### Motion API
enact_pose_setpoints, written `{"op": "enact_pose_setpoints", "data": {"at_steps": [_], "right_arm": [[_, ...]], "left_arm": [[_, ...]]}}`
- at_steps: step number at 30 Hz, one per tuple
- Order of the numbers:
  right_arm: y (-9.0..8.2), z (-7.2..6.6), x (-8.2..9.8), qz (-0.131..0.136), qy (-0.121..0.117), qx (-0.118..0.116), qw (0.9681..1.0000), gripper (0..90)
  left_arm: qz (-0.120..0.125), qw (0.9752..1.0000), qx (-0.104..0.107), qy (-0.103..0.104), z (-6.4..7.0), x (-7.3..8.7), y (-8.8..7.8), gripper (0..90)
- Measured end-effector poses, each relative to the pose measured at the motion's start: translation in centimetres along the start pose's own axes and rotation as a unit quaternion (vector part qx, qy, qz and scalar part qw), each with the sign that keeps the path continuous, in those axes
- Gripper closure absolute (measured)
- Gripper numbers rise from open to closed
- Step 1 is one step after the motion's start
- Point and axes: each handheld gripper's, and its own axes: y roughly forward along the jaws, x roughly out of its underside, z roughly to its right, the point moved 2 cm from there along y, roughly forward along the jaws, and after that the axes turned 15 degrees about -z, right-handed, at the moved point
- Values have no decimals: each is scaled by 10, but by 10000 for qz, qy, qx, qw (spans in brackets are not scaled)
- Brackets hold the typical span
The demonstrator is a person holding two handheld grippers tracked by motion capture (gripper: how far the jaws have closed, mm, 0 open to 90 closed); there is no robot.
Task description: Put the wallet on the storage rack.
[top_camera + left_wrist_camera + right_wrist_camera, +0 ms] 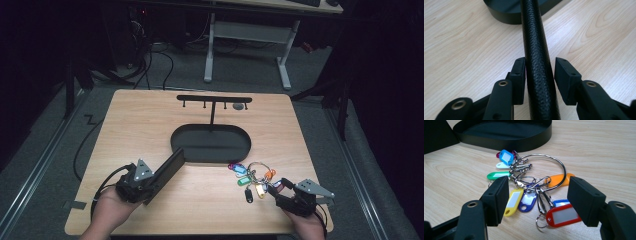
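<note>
Surroundings: dim room, grey floor and desk legs are seen beyond a pale wooden table (150, 125).
Stand: a black oval tray (210, 143) with a post and hooked crossbar (214, 99) is set mid-table.
Key bunch (251, 178): it lies flat on the wood just in front of the tray's right end, close ahead of the right gripper (280, 186).
Make-up: a large steel ring (550, 171) is threaded with small clips and coloured plastic tags, among them a red tag (562, 216) nearest the jaws.
Handling: the bunch is judged light, loose and floppy; the tags are expected to swing and slide on smooth wood.
Best hold: the stiff ring is judged the surest place, not a dangling tag.
Right jaws: they are spread wide, resting either side of the bunch, nothing pinched.
Black flat piece (169, 170): a stiff, grainy, leather-like item is held slanted toward the tray.
Left gripper (539, 72): one pad is seen touching the piece's edge, the other stands just clear, so the hold is loose.
</note>
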Motion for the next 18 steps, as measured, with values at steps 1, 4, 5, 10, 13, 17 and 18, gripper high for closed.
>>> {"op": "enact_pose_setpoints", "data": {"at_steps": [1,4,5,10,13,17,18], "right_arm": [[0,0,0,-14,-4,-27,10000,341],[0,0,0,-35,1,-76,10000,341],[1,0,1,-40,-12,-87,10000,341],[1,1,1,-48,-32,-131,9999,341],[2,1,1,-79,-29,-167,9998,341],[2,1,1,-93,-18,-191,9998,341],[2,1,1,-93,-14,-199,9998,341]], "left_arm": [[-142,9999,6,29,0,-4,-1,640],[-407,9991,105,21,-2,-10,-2,652],[-499,9987,139,4,-4,-12,-3,654],[-904,9957,94,150,-8,-20,-4,680],[-1210,9921,93,317,-9,-27,-5,698],[-1347,9902,141,346,-11,-31,-5,719],[-1352,9901,120,368,-12,-31,-5,726]]}}
